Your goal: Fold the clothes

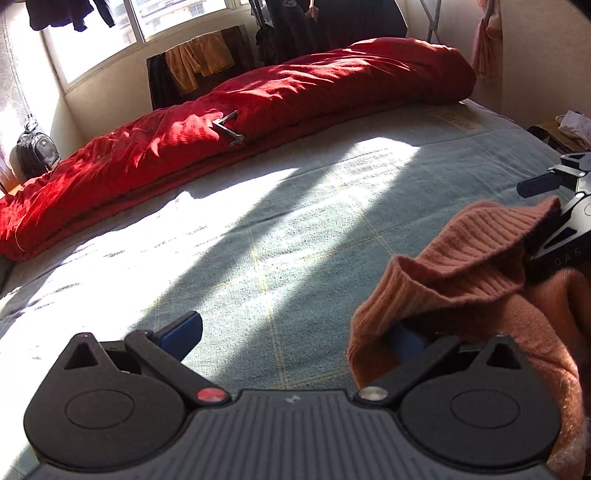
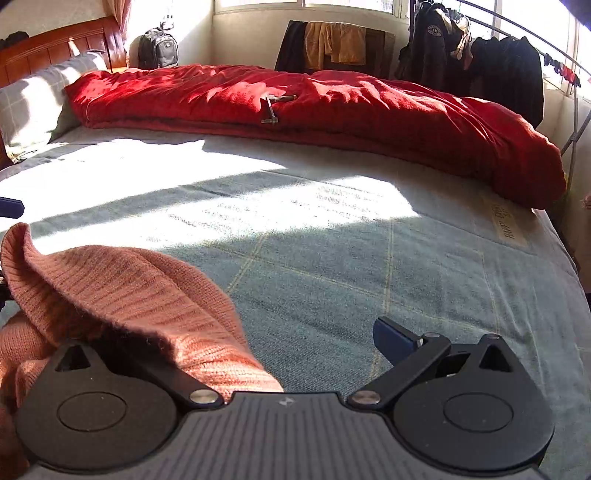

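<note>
Hard daylight from the windows [image 1: 110, 33] at the far side blows out patches of the blue-grey bedsheet [image 1: 295, 229] to near white, with long dark shadow bands cutting across it toward the near edge. The red duvet [image 2: 332, 107] along the far edge is sunlit on top with deep creases in shade. Strong fisheye bending and dark vignetting at the corners in both views; focus is sharp overall, window panes clipped.
</note>
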`<state>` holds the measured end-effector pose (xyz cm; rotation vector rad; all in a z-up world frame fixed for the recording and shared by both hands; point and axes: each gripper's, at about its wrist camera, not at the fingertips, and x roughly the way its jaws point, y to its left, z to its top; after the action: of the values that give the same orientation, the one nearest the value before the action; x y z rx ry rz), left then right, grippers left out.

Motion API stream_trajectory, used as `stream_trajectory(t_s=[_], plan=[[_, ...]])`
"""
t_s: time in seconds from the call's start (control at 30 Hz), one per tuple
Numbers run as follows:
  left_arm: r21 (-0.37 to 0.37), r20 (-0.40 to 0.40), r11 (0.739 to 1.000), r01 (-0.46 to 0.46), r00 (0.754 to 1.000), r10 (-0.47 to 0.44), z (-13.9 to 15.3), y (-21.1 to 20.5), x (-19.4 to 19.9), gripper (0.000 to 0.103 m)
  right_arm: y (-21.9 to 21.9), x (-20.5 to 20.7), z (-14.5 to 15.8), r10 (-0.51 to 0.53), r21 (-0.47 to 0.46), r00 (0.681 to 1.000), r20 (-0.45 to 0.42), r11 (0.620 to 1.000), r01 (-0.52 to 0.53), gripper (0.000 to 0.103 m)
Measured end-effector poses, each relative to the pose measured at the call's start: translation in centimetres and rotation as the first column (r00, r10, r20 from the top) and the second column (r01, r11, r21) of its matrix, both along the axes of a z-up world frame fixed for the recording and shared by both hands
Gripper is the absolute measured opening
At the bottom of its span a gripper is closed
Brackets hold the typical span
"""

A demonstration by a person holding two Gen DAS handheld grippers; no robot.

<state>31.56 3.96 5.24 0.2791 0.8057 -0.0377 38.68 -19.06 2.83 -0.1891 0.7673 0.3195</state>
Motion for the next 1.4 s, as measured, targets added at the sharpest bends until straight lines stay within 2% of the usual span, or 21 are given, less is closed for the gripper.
stream_trajectory(t_s=[0.13, 0.23, 0.33, 0.4, 0.5, 0.6, 0.83, 0.9, 1.0, 1.07, 1.23, 1.3, 1.4], plan=[[0.067, 0.021, 0.998, -0.021, 1.0, 0.02, 0.5, -0.1, 1.8, 0.103, 2.0, 3.6, -0.5, 0.016, -0.054, 1.0, 0.002, 0.998, -0.016, 0.103], [0.108, 0.005, 0.994, -0.034, 0.999, 0.034, 0.4, -0.1, 3.5, 0.103, 3.6, 5.5, -0.8, 0.041, -0.1, 0.999, 0.023, 0.994, -0.039, 0.103], [0.114, -0.014, 0.992, -0.054, 0.998, 0.056, 0.2, 0.4, 4.8, 0.103, 4.8, 6.6, -0.5, 0.056, -0.143, 0.998, 0.038, 0.988, -0.05, 0.103], [0.089, -0.029, 0.994, -0.063, 0.997, 0.065, 0.5, 0.8, 5.0, 0.103, 5.2, 6.7, 0.2, 0.072, -0.163, 0.996, 0.052, 0.985, -0.063, 0.103], [0.043, -0.031, 0.998, -0.042, 0.999, 0.043, 1.5, 1.4, 3.8, 0.103, 5.0, 6.1, 1.6, 0.105, -0.167, 0.993, 0.045, 0.981, -0.096, 0.103], [0.027, -0.044, 0.999, -0.019, 0.999, 0.02, 2.4, 1.3, 1.9, 0.103, 3.9, 4.7, 3.6, 0.14, -0.14, 0.989, 0.047, 0.981, -0.133, 0.103], [0.034, -0.025, 0.997, 0.07, 0.997, -0.069, 4.8, -0.7, -2.9, 0.103, 1.2, -0.8, 7.2, 0.219, -0.105, 0.974, 0.057, 0.972, -0.212, 0.103], [0.005, -0.021, 0.998, 0.069, 0.997, -0.069, 5.3, -0.9, -4.4, 0.103, 0.3, -2.6, 7.6, 0.244, -0.089, 0.968, 0.054, 0.967, -0.239, 0.103], [-0.1, -0.039, 0.994, 0.051, 0.998, -0.055, 5.2, -0.9, -6.3, 0.103, -1.5, -4.9, 7.6, 0.253, -0.04, 0.967, 0.037, 0.967, -0.252, 0.103], [-0.178, -0.073, 0.984, 0.029, 0.996, -0.043, 4.5, -0.8, -7.2, 0.103, -2.8, -5.8, 6.9, 0.239, 0.016, 0.971, -0.006, 0.971, -0.239, 0.103], [-0.352, -0.177, 0.932, -0.083, 0.984, 0.021, 2.0, -0.2, -7.5, 0.103, -5.3, -7.1, 4.3, 0.198, 0.107, 0.977, -0.081, 0.976, -0.189, 0.103], [-0.374, -0.203, 0.921, -0.111, 0.978, 0.036, 1.1, -0.4, -7.2, 0.103, -6.0, -7.6, 3.3, 0.195, 0.133, 0.976, -0.101, 0.974, -0.181, 0.103], [-0.423, -0.203, 0.9, -0.106, 0.979, 0.02, 0.0, -0.8, -6.9, 0.103, -6.4, -8.2, 2.1, 0.19, 0.155, 0.975, -0.12, 0.973, -0.17, 0.103]])
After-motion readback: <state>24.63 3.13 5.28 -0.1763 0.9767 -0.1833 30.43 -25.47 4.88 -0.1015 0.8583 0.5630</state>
